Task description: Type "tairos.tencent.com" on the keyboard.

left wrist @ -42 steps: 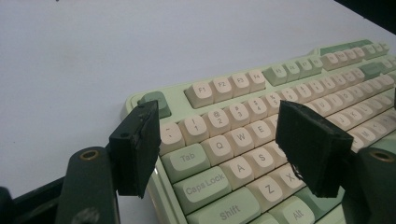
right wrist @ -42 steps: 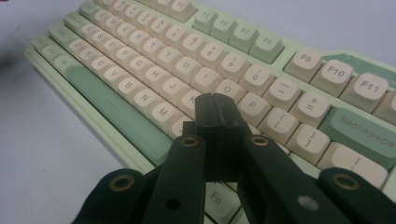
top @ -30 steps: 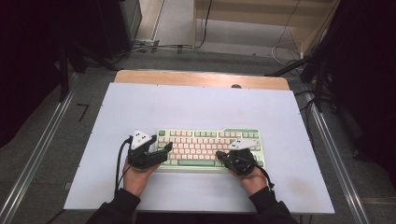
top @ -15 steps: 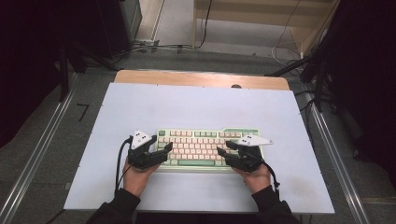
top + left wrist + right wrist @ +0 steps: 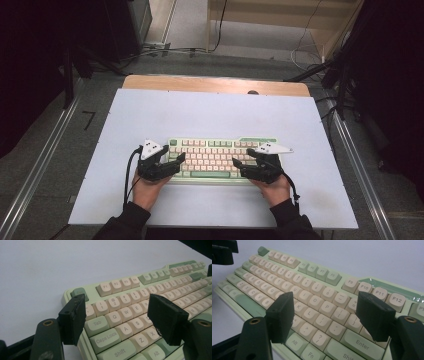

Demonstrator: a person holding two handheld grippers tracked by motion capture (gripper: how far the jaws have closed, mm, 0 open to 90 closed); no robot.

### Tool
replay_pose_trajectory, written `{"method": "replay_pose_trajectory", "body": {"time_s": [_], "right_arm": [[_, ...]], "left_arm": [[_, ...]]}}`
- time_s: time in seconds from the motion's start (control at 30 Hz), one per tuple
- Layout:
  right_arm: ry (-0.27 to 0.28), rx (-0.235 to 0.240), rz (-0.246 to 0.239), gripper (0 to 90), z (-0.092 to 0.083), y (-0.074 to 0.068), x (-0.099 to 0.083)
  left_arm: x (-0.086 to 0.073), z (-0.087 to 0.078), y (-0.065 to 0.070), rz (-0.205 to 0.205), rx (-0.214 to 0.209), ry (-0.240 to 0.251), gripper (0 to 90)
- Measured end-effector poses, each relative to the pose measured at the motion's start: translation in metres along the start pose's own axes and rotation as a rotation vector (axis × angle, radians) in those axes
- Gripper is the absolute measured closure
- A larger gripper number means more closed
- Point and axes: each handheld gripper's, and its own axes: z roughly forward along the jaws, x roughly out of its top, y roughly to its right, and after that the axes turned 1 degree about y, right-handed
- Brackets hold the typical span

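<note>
**Keyboard bracketed at both ends, jaws open**

The keyboard [image 5: 220, 158], a pale green plastic board with cream and green keycaps, lies flat on the white table [image 5: 215, 112], toward the edge nearest me, its long axis running side to side across my view from above. I have one gripper at each short end of it. My left gripper [image 5: 176, 161] sits over the keyboard's left end; in the left gripper view its jaws stand wide apart, one beside the Esc corner and the other above the letter rows, pressing on nothing. My right gripper [image 5: 242, 166] sits over the keyboard's right end, and its jaws have just been opening; in the right gripper view they stand apart above the keys near Enter, with nothing pinched between them (the keycaps lie below the pads, not in them).

What matters for the next move, as I judge it: the keyboard lies straight ahead of and beneath both grippers, each hand equally close to its own end, so neither arm has the advantage.
</note>
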Motion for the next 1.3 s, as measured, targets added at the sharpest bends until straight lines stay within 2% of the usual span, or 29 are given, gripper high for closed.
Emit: {"method": "replay_pose_trajectory", "body": {"time_s": [0.1, 0.17, 0.3, 0.4, 0.47, 0.63, 1.0, 1.3], "right_arm": [[-0.003, -0.001, 0.001, 29.4, 0.001, 0.000, 0.000], [-0.005, -0.002, 0.004, 29.4, 0.000, 0.000, 0.000], [-0.002, -0.005, 0.011, 29.7, 0.000, 0.002, 0.000], [-0.002, -0.003, 0.014, 30.0, 0.000, 0.002, 0.000], [0.000, -0.003, 0.013, 30.2, 0.000, 0.002, 0.000], [-0.003, -0.001, 0.016, 30.7, 0.000, 0.002, 0.000], [-0.007, -0.003, 0.015, 31.2, 0.000, 0.001, 0.000], [-0.006, -0.002, 0.016, 31.3, 0.000, 0.001, 0.000]], "left_arm": [[0.003, 0.001, 0.003, 0.006, -0.012, 0.006, 35.0], [0.005, 0.002, 0.004, 0.009, -0.034, 0.011, 41.5], [0.011, 0.006, 0.009, 0.012, -0.078, 0.017, 63.8], [0.014, 0.011, 0.014, 0.020, -0.093, 0.005, 81.3], [0.015, 0.017, 0.018, 0.033, -0.102, -0.008, 88.6], [0.018, 0.028, 0.028, 0.055, -0.119, -0.036, 90.0], [0.020, 0.047, 0.042, 0.068, -0.141, -0.082, 90.0], [0.019, 0.059, 0.049, 0.087, -0.136, -0.137, 90.0]]}}
